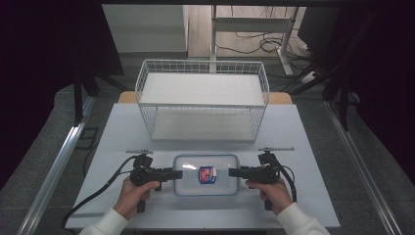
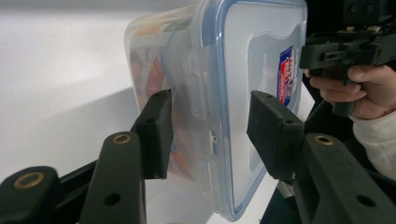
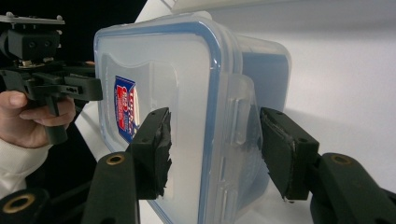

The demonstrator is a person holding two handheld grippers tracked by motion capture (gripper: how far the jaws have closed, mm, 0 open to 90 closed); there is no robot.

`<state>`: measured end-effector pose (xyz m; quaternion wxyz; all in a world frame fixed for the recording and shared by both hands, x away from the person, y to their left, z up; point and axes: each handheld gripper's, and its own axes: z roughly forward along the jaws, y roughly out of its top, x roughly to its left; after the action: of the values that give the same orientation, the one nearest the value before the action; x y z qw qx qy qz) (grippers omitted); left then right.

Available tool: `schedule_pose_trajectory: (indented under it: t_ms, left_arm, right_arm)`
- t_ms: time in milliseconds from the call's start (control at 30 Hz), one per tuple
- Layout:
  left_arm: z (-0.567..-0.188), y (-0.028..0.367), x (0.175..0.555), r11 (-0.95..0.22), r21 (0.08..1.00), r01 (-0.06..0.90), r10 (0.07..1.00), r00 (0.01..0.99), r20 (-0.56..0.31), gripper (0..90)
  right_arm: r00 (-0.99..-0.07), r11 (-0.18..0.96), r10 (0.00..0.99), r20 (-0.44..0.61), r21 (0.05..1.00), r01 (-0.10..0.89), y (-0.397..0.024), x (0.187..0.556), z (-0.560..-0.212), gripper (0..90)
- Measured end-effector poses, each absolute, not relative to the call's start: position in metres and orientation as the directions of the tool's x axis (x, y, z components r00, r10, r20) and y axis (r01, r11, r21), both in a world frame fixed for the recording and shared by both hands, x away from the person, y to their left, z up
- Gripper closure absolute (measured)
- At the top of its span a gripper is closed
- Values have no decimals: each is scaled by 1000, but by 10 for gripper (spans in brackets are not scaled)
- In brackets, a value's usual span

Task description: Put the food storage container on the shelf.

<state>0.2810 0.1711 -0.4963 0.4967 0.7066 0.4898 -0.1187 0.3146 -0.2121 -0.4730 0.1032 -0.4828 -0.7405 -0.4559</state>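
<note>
1. White table [image 1: 122, 127], wire basket [image 1: 202, 100] at the far edge, dark room beyond.
2. Lidded plastic box [image 1: 206, 175] flat on the table near the front edge, between both grippers, well short of the basket.
3. Left gripper [image 1: 177, 174]: jaws wide, straddling the box's left end at the latch [image 2: 198, 88], one above the lid, one below; contact unclear.
4. Right gripper [image 1: 234, 172]: same at the right end, also wide, nothing clamped.
5. Risk: closing on a latch flap could pop it open.
6. Risk: uneven squeeze or lift probably tilts the box, smooth plastic slips out.
</note>
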Motion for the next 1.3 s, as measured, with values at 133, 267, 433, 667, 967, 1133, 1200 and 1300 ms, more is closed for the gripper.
schedule_pose_trajectory:
  t_ms: [133,267,433,667,967,1133,1200,1300]
  left_arm:
    - [-492,172,285,-29,596,803,577,500,-646,511]
    - [-493,174,293,-28,592,805,576,497,-649,512]
    - [-491,178,314,-25,602,798,581,502,-641,513]
    - [-488,187,357,-14,611,792,585,502,-637,516]
    - [-494,202,390,11,613,790,584,492,-645,517]
    - [-500,202,400,15,610,792,575,492,-653,517]
    - [-504,200,402,15,606,795,576,489,-656,516]
    - [-509,198,405,29,603,797,568,483,-666,514]
  right_arm:
    - [-523,121,624,581,590,798,-210,317,-468,453]
    - [-533,124,626,570,602,789,-208,324,-467,453]
    - [-547,133,626,555,616,777,-204,342,-465,452]
    - [-561,123,629,538,644,755,-195,383,-465,442]
    - [-555,106,628,545,647,755,-178,417,-474,438]
    - [-546,85,639,542,655,751,-178,425,-477,438]
    - [-537,76,646,543,655,752,-179,427,-479,437]
    - [-525,70,657,541,650,757,-180,428,-481,433]
